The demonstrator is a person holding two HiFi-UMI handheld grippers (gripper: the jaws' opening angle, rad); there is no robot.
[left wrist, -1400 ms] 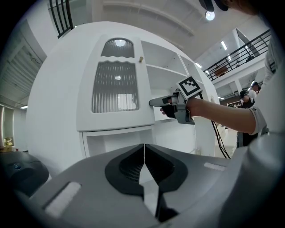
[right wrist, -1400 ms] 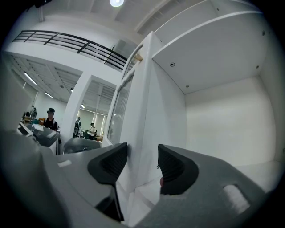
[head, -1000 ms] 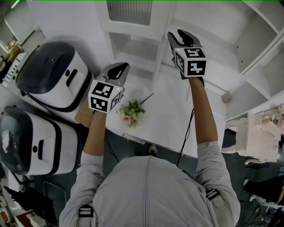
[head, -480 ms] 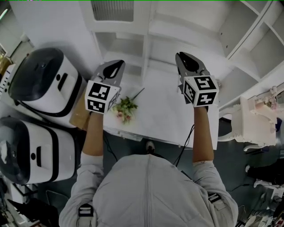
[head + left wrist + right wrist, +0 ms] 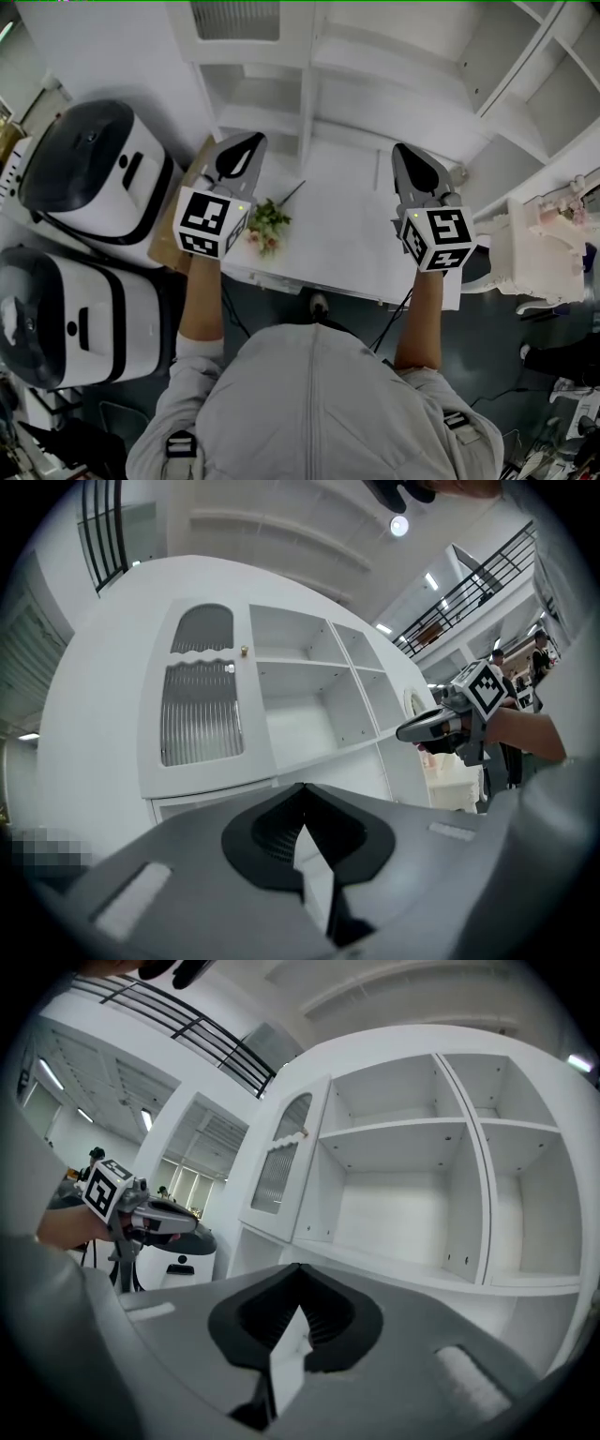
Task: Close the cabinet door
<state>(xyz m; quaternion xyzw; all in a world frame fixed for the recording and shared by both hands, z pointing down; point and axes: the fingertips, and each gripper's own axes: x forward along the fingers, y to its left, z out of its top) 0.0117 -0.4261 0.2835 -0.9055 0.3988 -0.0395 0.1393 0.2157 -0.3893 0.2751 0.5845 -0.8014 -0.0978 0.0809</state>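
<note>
The white cabinet [image 5: 394, 56] stands behind the table. Its door [image 5: 202, 714], with ribbed glass and a small knob [image 5: 244, 651], lies flat against the cabinet's left front; the shelves to its right are bare. The same door [image 5: 281, 1171] shows edge-on in the right gripper view. My left gripper [image 5: 240, 148] hovers over the table's left part, shut and empty, pointing at the door [image 5: 234, 19]. My right gripper [image 5: 414, 167] hangs over the table's right part, well back from the cabinet, shut with nothing in it. Each gripper appears in the other's view: the right gripper [image 5: 441, 726] and the left gripper [image 5: 141, 1215].
A small bunch of flowers [image 5: 265, 225] lies on the white table [image 5: 347, 244] between my hands. Two white-and-black appliances [image 5: 89, 159] [image 5: 66, 314] stand at the left. A white piece of furniture [image 5: 539, 248] stands at the right.
My right gripper has drawn back from the door's edge toward me and to the right, sinking a little, and its jaws have closed. The left gripper has shifted slightly.
</note>
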